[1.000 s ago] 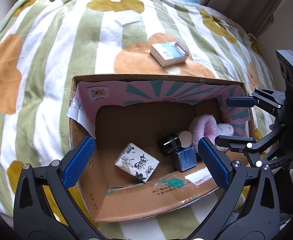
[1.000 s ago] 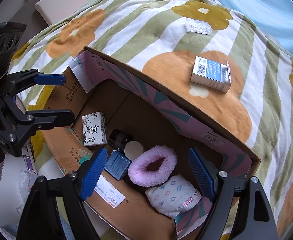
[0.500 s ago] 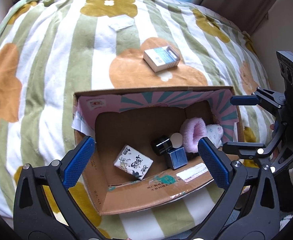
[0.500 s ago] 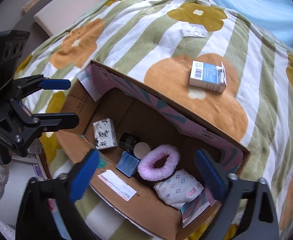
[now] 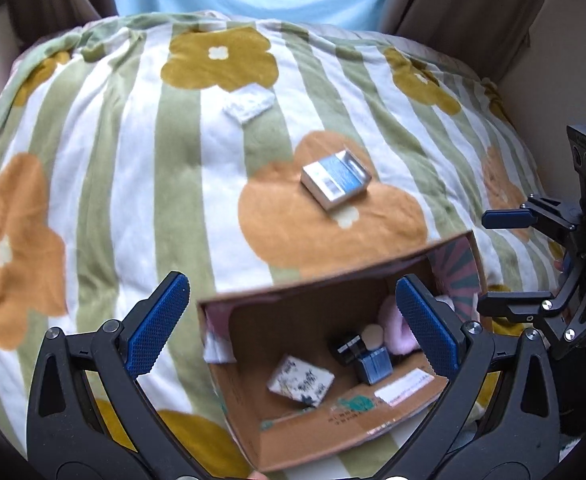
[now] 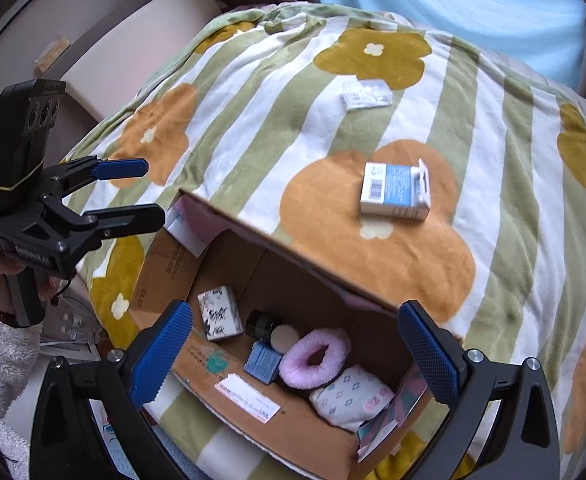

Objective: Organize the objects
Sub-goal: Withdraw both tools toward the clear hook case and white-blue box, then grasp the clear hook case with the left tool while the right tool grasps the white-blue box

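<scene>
Cardboard box [image 6: 253,416] on the flowered blanket [image 6: 253,80], now holding pouch [image 6: 349,400], pink ring [image 6: 313,356] and small boxes. Beyond its far wall, still out: blue-white carton [image 6: 393,192] and clear packet [image 6: 367,94]. Above the box, right hand-held gripper [image 6: 293,360] just spread wide, empty; left hand-held gripper [image 5: 293,320] likewise open, empty. Both lifted clear since a second ago; probably carton next.

The left gripper [image 6: 131,196], at the frame's left edge, bears "GenRobot AI"; print on the cardboard box [image 6: 253,408] and blue-white carton [image 6: 393,192] is unreadable.
</scene>
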A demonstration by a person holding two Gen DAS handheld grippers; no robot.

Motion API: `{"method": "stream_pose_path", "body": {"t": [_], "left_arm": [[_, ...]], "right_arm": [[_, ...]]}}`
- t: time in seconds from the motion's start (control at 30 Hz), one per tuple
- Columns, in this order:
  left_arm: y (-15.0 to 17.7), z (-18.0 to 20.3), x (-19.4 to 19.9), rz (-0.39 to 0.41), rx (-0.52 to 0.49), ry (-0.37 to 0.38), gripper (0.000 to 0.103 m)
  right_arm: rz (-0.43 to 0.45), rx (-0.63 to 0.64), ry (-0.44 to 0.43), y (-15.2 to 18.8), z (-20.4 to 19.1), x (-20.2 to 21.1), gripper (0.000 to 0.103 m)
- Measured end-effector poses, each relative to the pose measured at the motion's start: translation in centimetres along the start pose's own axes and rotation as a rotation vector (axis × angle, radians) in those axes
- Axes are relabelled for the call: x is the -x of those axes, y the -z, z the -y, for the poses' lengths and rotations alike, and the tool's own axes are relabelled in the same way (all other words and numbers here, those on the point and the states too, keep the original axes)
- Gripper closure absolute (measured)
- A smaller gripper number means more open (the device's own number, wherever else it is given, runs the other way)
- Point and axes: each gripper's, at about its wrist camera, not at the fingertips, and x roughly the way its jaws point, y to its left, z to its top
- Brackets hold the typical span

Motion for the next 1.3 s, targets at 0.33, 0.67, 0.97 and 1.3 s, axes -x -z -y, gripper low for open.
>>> {"method": "stream_pose_path", "body": {"t": [0.33, 0.67, 0.97, 1.3], "left_arm": [[-8.6, -2.4, -3.9, 0.011, -0.111, 0.012, 0.000], [-16.6, -5.3, -13.1, -0.034, -0.217, 0.069, 0.000], [-20.0, -6.7, -22.2, -0.109, -0.287, 0.068, 0.000], [-22.2, -6.0, -28.5, -0.147, -0.336, 0.071, 0.010]], "right_arm": [[0.008, -0.073, 0.196, -4.9, 2.8, -0.9, 0.000], [-0.057, -0.165, 0.264, -9.6, 6.8, -5.9, 0.000], [-0.210, -0.232, 0.292, -11.2, 10.0, -13.5, 0.000], [-0.337, -0.294, 0.334, -10.8, 11.6, -17.9, 0.000]]}}
